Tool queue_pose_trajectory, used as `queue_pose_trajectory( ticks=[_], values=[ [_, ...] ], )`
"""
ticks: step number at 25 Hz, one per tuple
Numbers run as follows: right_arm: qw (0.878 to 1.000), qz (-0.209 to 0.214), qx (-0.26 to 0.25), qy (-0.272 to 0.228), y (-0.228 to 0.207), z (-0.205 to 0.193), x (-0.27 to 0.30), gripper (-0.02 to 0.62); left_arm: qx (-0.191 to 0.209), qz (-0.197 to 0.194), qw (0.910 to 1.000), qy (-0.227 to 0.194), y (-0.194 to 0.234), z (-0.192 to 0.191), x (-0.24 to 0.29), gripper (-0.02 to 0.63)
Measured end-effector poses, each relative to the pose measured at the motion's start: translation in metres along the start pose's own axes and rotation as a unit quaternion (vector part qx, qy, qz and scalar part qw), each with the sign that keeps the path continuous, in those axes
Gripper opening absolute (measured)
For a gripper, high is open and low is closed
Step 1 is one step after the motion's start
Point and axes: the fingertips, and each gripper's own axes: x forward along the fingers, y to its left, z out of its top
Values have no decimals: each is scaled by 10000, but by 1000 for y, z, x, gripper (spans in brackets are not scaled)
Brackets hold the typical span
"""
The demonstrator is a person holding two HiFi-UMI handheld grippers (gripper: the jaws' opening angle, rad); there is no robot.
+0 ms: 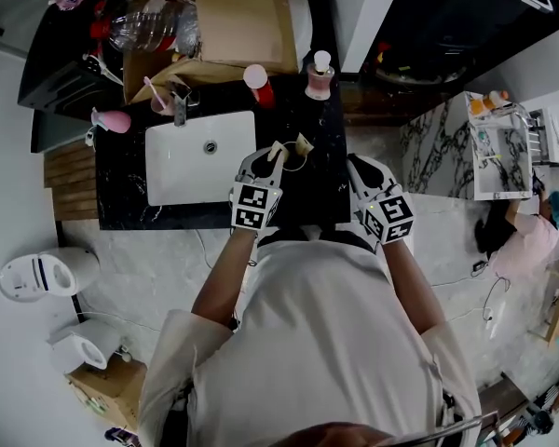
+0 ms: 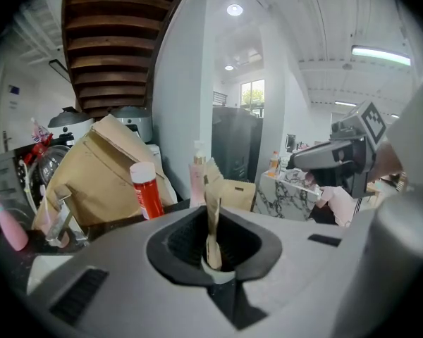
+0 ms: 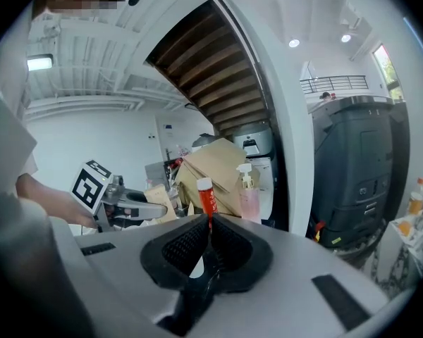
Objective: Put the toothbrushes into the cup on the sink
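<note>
Closest to the person's body, above the front edge of the black countertop (image 1: 121, 180), both grippers point away from the chest. The left gripper (image 1: 272, 159) has its jaws pinched on a tan paper packet (image 2: 213, 210), which stands upright between the pads with its upper end sticking out past the fingertips; whether a toothbrush is inside cannot be told. The right gripper (image 3: 209, 224) is well to its right, off the counter's right end, its jaws pressed together with nothing between them.

Just left of the left gripper lies the white sink (image 1: 182, 180), set into the countertop. At the sink's back rim stands the faucet (image 1: 179, 106), and touching or just beside it on the left is the cup (image 1: 158, 104), with a pink stick (image 1: 152, 89) leaning in it; it is too small to say whether that is a toothbrush. A pink bottle (image 1: 112, 120) lies off the sink's back left corner.

Farther back, a red tube (image 1: 259, 86) with a pale cap stands upright, a pink pump bottle (image 1: 319, 75) to its right, and behind them an open cardboard box (image 1: 238, 17)
</note>
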Motion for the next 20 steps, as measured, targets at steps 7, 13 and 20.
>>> queue_pose_trajectory(
  ticks=[7,13,20],
  values=[
    [9999,-117,42,83,2,-9,1,39,38,-32,9998,173,-1,-21,11,37],
    [9997,-186,73,148,2,-15,0,40,-15,-47,9997,246,0,-32,19,63],
    [9996,-211,76,195,4,-15,2,39,-204,-129,9991,351,2,-43,26,215]
  ],
)
